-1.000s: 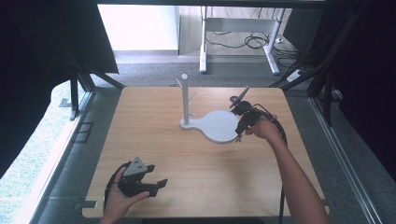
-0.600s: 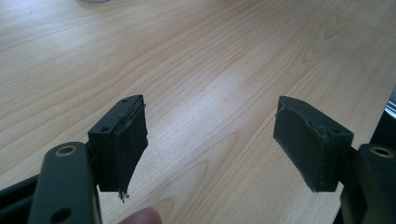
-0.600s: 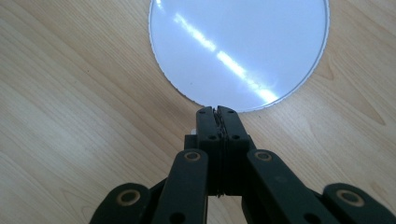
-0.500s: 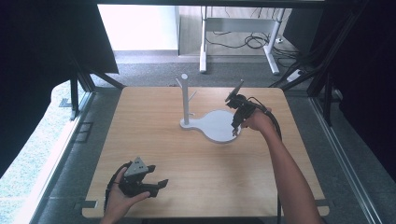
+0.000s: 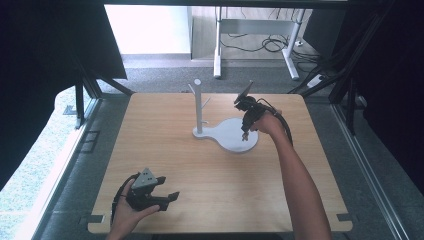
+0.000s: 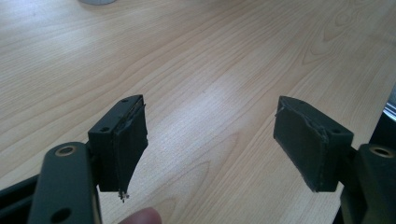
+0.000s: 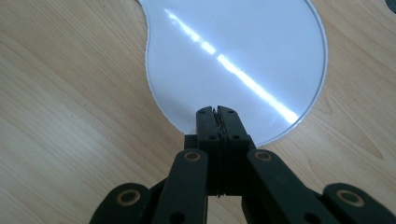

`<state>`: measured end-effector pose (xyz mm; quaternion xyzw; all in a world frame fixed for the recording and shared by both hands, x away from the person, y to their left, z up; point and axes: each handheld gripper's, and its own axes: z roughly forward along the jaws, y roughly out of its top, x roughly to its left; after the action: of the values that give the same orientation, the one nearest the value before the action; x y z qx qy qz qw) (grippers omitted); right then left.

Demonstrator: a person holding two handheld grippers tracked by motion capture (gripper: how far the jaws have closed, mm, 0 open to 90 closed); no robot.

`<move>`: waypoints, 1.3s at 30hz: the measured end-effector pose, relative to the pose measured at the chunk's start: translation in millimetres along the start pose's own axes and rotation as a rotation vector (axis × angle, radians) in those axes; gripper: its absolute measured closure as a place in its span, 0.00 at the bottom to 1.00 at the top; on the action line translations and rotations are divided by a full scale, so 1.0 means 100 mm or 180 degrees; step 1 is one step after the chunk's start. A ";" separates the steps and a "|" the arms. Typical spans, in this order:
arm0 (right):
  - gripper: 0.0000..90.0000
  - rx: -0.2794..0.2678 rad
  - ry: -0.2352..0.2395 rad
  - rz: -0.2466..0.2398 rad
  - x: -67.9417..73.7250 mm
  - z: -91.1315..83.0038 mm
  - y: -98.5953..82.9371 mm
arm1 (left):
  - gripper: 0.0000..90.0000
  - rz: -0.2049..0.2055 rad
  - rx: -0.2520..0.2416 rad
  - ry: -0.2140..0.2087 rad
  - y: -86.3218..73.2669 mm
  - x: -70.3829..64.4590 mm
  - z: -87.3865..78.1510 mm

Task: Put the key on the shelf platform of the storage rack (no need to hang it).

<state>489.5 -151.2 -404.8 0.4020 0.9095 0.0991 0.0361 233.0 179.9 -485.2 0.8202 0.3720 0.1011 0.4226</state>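
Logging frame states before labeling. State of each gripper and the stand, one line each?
left gripper: open, jaws wide apart, nothing between them, low over the near-left table.
right gripper: shut, jaws pressed together with nothing seen between them, tips over the edge of the white base plate.
white stand: upright on its base plate, pegs bare.

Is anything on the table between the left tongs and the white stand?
Nothing visible. The left tongs sit open at the near left corner, and bare wood table runs up to the white stand, where the shut right tongs point down at its base.
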 end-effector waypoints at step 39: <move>0.99 -0.0175 -0.0070 0.0206 -0.06 0.67 0.21 | 0.29 0.0025 0.0015 -0.0008 -0.01 0.00 0.03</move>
<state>518.1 -131.8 -466.3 0.4312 0.8925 0.1208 0.0540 233.9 178.4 -487.3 0.8228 0.3686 0.1008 0.4207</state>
